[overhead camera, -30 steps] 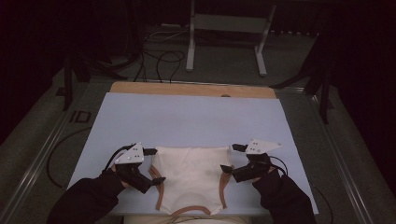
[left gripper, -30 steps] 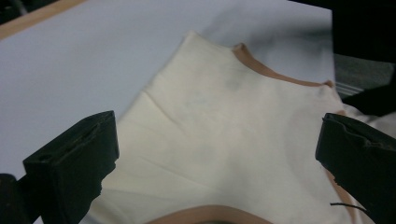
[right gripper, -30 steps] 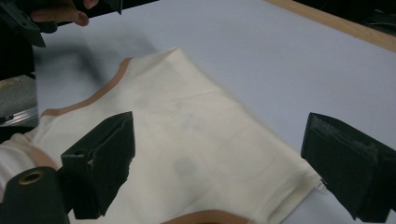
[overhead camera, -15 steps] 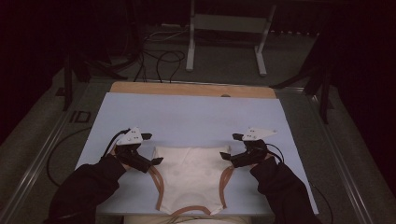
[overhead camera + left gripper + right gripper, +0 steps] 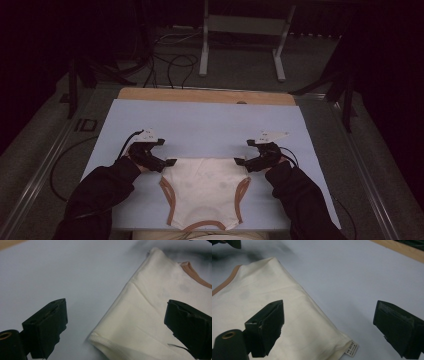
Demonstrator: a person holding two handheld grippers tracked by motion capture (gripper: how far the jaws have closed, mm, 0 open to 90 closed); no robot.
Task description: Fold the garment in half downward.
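Observation:
A cream garment (image 5: 205, 187) with tan trim (image 5: 167, 197) lies flat near the front edge of the pale blue mat (image 5: 210, 125). My left gripper (image 5: 167, 162) is open at the garment's far left corner. In the left gripper view that corner (image 5: 105, 340) lies between the spread jaws of the gripper (image 5: 117, 332). My right gripper (image 5: 241, 161) is open at the far right corner. In the right gripper view that gripper (image 5: 332, 332) straddles the cream corner (image 5: 312, 322), which carries a small white label (image 5: 352, 349). Neither gripper grips any cloth.
The mat covers a table with a wooden strip (image 5: 205, 96) along its far edge. Beyond it stand a metal frame (image 5: 240, 30) and floor cables (image 5: 170, 65). Dark sleeves (image 5: 95, 195) come in from the bottom. Bare mat stretches beyond the garment.
Both grippers have moved away from the person, up toward the garment's far corners. The garment lies about where it was, now flatter.

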